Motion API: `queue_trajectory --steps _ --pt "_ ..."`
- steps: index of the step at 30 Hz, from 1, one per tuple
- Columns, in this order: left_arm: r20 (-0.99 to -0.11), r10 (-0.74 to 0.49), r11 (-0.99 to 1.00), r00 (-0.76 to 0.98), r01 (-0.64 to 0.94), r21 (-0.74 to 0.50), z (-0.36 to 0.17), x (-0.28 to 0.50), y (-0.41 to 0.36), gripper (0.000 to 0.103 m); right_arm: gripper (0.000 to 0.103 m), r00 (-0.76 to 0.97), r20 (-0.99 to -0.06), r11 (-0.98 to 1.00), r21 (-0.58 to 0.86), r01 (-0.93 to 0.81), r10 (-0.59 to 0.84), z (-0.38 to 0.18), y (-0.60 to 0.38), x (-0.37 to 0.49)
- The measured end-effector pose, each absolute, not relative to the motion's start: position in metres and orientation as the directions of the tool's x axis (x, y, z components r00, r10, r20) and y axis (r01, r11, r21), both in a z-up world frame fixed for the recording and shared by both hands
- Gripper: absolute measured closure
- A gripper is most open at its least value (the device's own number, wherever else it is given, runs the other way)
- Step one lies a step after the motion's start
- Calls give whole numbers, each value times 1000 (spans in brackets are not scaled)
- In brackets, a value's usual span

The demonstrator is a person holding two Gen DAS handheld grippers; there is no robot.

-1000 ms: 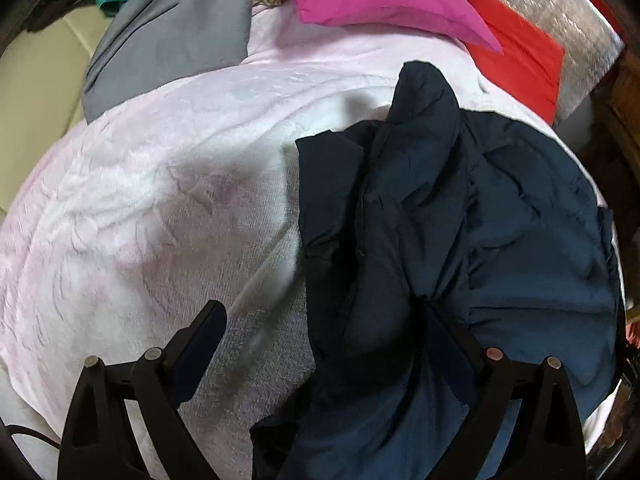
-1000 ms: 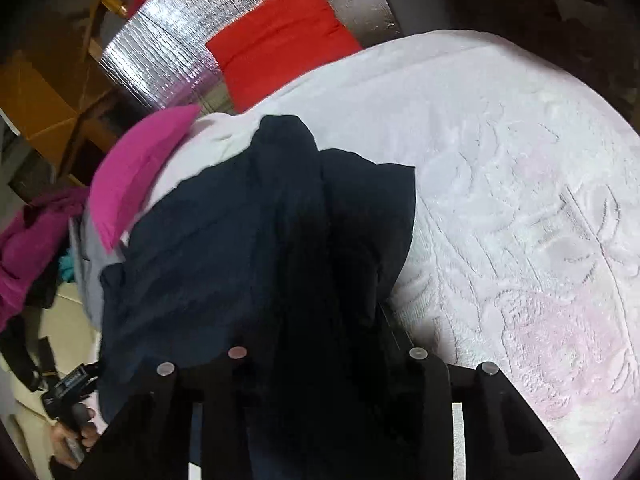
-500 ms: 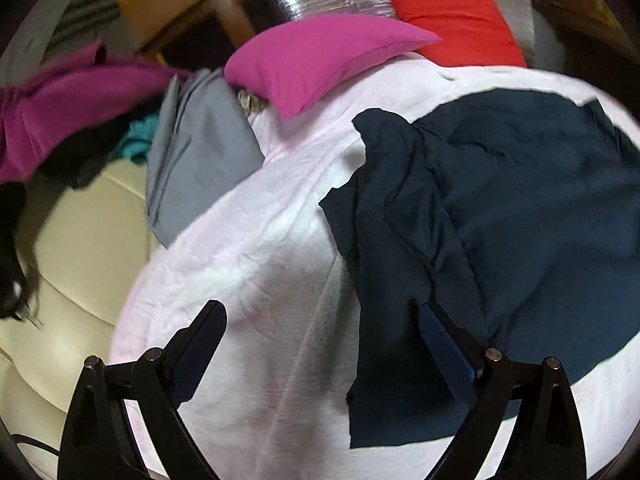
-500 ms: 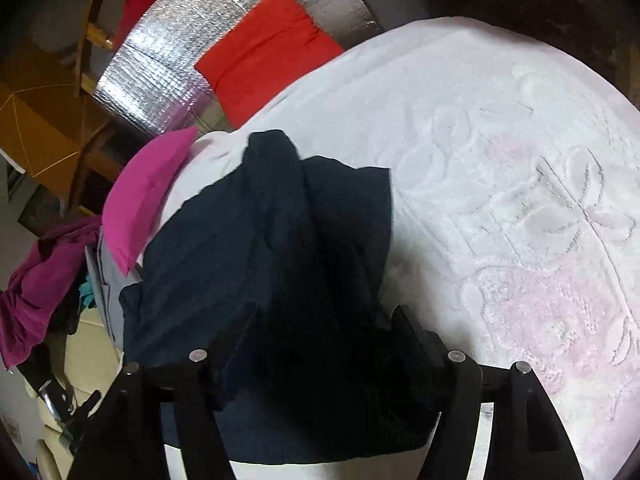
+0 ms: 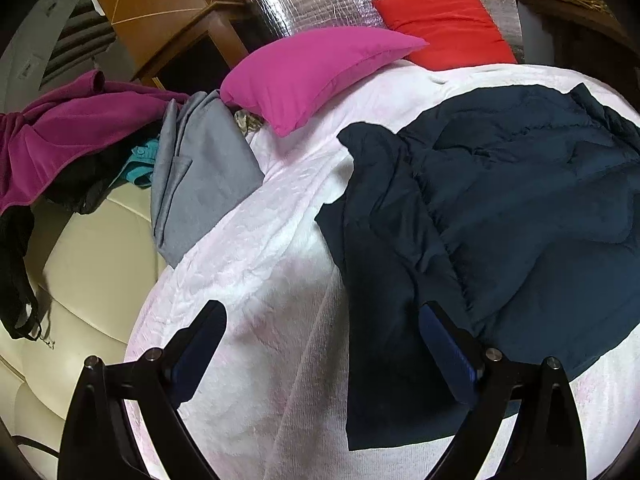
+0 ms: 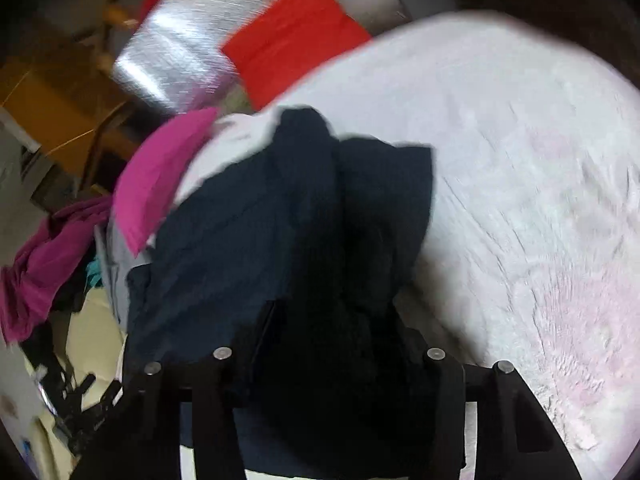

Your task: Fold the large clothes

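Your left tongs (image 5: pixel 322 354) stand wide with nothing between them, over the blanket; your right tongs (image 6: pixel 332 336) are closing, with a dark fold bunched between their jaws. That crumpled navy jacket (image 5: pixel 500 216) sprawls on the embossed white blanket (image 5: pixel 260 280), near a plump magenta pillow (image 5: pixel 312 72) and flat grey cloth (image 5: pixel 200 188).

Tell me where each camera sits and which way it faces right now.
Left wrist: on the left tongs, angled down over the white blanket; navy garment to the right; both fingers show wide apart, nothing between.
Right wrist: on the right tongs, angled down at the garment, blurred; its fingers are closing with cloth bunched between them.
Shared: garment, blanket, pink pillow, red cushion.
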State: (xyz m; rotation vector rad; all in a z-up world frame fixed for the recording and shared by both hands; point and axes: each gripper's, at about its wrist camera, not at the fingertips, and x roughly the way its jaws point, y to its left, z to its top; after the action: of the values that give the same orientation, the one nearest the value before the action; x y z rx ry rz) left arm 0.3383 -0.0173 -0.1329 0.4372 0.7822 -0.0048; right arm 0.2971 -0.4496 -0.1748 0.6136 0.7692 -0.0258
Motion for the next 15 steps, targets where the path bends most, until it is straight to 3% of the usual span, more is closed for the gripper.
queue_trajectory --steps 5,13,15 --pt "-665 147 906 732 170 387 -130 334 -22 6 49 658 -735 839 456 298 166 -198 -454 305" --pt "-664 137 911 735 170 377 -129 335 -23 6 49 683 -710 828 479 292 170 -183 -459 292" --pt "-669 135 913 731 170 370 -129 335 -23 5 42 687 -707 816 491 307 166 -181 -463 284"
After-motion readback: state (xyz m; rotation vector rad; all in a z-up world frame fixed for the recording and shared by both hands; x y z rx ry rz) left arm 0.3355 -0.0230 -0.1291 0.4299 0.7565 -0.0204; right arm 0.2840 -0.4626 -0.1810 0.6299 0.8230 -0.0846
